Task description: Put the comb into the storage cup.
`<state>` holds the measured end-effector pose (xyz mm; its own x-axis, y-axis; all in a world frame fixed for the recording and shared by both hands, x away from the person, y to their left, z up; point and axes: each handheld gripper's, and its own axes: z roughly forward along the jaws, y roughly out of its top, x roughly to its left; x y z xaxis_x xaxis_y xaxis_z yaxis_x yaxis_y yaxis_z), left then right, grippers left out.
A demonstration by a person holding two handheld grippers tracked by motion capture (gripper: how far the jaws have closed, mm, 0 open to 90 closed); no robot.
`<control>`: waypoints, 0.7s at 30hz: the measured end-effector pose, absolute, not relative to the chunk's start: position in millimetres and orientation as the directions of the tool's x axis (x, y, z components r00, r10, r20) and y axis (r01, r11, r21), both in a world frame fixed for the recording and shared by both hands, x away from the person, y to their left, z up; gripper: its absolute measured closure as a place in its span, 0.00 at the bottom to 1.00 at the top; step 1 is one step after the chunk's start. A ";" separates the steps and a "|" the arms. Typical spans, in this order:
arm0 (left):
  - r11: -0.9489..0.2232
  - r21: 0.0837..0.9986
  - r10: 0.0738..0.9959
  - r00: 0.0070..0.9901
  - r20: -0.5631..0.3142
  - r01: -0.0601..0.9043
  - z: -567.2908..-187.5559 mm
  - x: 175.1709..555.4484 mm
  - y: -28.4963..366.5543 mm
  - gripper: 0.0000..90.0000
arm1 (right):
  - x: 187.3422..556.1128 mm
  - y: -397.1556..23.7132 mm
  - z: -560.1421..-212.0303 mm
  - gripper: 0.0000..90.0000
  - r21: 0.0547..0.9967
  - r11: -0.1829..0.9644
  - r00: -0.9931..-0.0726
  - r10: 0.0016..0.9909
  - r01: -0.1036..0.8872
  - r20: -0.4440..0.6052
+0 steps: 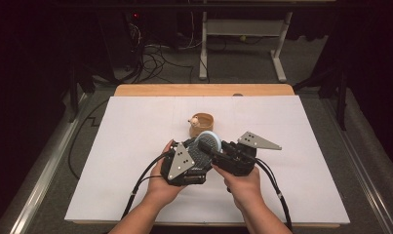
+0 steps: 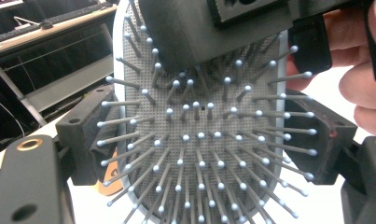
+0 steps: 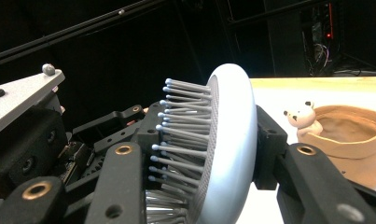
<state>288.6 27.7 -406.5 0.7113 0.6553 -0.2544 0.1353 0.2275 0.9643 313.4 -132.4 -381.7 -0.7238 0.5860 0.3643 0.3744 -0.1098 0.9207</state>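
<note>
Hairbrush held off the table over its middle, bristles toward the person. Right gripper pinches the head front to back, one pad in the bristles, one on the pale blue back. Left gripper clamps its two side edges. Tan bowl with animal figure sits just behind.

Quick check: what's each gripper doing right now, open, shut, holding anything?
Left gripper: shut on the hairbrush, fingers at its side rims.
Right gripper: shut on the hairbrush, one finger in the bristles, one on its back.
</note>
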 end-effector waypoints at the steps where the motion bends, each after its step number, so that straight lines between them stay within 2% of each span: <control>1: 0.226 0.964 0.656 0.710 -0.255 0.138 -406.7 288.9 27.9 0.23 | 313.6 -132.3 -381.7 0.64 0.921 -0.109 -0.723 0.587 0.374 0.364; 21: 0.233 0.961 0.657 0.703 -0.271 0.152 -407.9 290.9 28.3 0.22 | 314.6 -129.6 -382.4 0.65 0.921 -0.103 -0.713 0.602 0.377 0.359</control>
